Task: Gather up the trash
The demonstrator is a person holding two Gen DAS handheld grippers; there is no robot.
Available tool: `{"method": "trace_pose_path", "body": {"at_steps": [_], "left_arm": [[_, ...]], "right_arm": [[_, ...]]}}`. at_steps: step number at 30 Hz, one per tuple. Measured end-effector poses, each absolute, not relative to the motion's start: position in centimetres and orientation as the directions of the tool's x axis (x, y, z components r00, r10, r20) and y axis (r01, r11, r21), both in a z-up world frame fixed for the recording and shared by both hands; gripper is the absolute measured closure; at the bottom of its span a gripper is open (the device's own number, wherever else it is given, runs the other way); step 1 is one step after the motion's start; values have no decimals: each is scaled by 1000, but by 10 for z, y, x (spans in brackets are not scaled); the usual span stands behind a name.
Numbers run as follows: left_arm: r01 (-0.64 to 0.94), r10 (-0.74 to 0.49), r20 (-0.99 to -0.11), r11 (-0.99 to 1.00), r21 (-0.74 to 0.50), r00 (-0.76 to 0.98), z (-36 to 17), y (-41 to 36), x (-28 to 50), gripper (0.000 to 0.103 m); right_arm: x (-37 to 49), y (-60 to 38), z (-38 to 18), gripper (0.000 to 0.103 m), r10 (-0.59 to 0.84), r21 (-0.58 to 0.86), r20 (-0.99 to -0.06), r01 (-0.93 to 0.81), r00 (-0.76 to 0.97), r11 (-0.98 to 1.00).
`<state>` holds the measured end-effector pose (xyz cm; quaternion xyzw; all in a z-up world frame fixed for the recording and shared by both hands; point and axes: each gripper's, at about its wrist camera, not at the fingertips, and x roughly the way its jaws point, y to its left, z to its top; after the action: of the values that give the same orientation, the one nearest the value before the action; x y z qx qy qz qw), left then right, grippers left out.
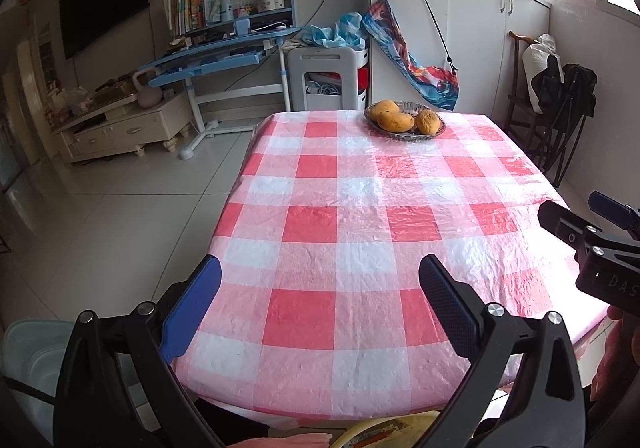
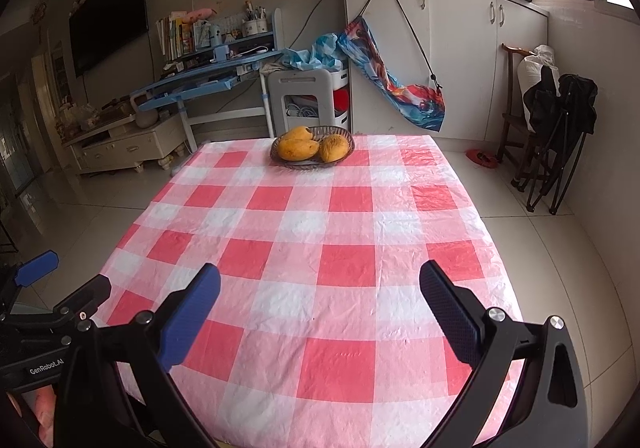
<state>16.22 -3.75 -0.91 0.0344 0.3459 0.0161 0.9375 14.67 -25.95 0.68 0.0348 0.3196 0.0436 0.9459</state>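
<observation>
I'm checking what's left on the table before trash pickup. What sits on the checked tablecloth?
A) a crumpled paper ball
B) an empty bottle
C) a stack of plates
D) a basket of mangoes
D: the basket at the far end of the tablecloth holds yellow-orange mangoes; nothing else shows on it.

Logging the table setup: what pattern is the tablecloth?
Red, pink and white check on the tablecloth, clearest in the right wrist view.

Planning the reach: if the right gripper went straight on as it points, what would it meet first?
Probably the checked tablecloth itself; the open right gripper tilts down at bare cloth. The fruit basket lies farther on, though depth is unclear.
</observation>
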Motion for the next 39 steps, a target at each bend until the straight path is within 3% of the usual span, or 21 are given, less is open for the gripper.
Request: {"method": "trace_pose_path", "body": {"at_steps": [39], "left_arm": [[3,36,-655,998,58,755,-8,-44,164,7]], "right_arm": [[148,-254,-1,8,99,87,-617,-58,781,995]]}}
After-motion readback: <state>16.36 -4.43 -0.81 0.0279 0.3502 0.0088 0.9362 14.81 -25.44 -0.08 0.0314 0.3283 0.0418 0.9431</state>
